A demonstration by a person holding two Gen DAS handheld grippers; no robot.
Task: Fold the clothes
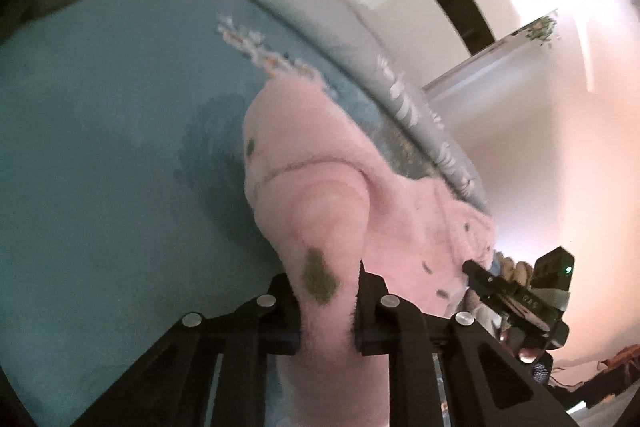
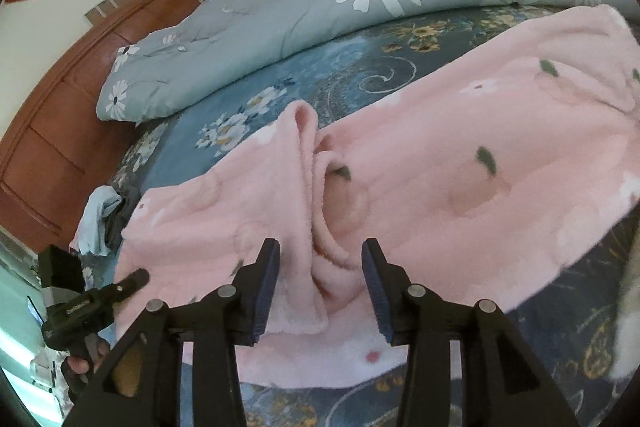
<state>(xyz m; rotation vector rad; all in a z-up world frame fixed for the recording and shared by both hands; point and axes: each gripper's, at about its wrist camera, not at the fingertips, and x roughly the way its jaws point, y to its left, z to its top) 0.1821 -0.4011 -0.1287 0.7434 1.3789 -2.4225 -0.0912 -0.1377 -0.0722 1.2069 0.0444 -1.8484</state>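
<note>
A fluffy pink garment with green leaf marks [image 2: 460, 155] lies spread across the blue floral bedsheet [image 2: 352, 79]. My left gripper [image 1: 326, 291] is shut on a bunched part of the pink garment [image 1: 320, 195] and holds it lifted above the sheet. My right gripper [image 2: 322, 259] is open, its fingers either side of a raised fold in the garment [image 2: 316, 211], not closed on it. The right gripper also shows at the lower right of the left wrist view [image 1: 516, 295], and the left gripper at the lower left of the right wrist view [image 2: 92, 303].
A grey quilt with white daisies [image 2: 280, 7] lies along the far side of the bed. A wooden cabinet [image 2: 60, 107] stands at the left. Small blue and dark clothes [image 2: 100, 219] sit at the bed's left edge. A white wall [image 1: 540, 147] is beyond.
</note>
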